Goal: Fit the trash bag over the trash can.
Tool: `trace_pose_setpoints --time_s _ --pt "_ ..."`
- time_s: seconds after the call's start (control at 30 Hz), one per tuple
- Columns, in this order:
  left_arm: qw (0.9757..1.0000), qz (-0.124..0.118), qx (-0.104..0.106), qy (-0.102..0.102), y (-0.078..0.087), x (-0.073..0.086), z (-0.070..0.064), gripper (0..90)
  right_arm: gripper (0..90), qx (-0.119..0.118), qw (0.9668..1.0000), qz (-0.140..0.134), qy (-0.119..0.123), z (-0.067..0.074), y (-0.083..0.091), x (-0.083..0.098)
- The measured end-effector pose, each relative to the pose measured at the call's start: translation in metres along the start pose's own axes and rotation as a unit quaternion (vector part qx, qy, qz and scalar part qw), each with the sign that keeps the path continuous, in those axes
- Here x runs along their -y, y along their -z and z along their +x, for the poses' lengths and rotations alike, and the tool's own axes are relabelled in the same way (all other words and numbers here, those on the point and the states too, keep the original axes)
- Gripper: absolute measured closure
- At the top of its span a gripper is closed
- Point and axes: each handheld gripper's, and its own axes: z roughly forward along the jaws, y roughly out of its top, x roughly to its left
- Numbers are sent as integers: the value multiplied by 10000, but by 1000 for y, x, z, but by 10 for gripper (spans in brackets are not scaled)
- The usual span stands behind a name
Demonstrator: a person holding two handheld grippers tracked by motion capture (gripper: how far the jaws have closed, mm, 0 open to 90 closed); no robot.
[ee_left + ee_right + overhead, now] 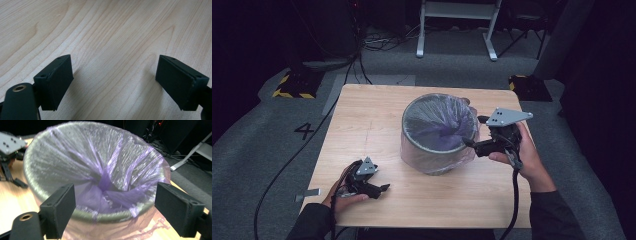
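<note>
1. At the right side of the bin's rim, the right gripper (472, 141) stands with its jaws wide apart and nothing between them; the purple liner bag (107, 182) and the grey rim lie just ahead of the pads.
2. The waste bin (434, 155) sits near the middle of the wooden table (362, 130), its bag draped over the rim and down the outer wall.
3. The step in hand looks like seating the bag's edge. It would go best if the jaws took a single fold of film just outside the rim and drew it down evenly, since a pull toward the bin's centre could drag the liner off the far side.
4. Left of the bin and nearer the person, the left gripper (379, 189) rests low over bare tabletop, jaws spread wide, empty.
5. The near table edge lies close behind the left gripper; the right edge lies close beyond the right hand, so room is freer left of the bin.
</note>
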Motion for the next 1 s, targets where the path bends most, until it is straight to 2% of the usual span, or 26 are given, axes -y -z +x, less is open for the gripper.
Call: trace_pose_setpoints --time_s 0.23,0.63,1.0 --pt "10000 -1 -1 0 0 0 0 139 173 1 10000 3 23 4 8 7" --pt "10000 -1 -1 1 0 0 0 139 173 0 10000 21 -44 3 19 31" --pt "10000 -1 -2 2 0 0 0 139 175 10 9997 209 -150 1 12 54"
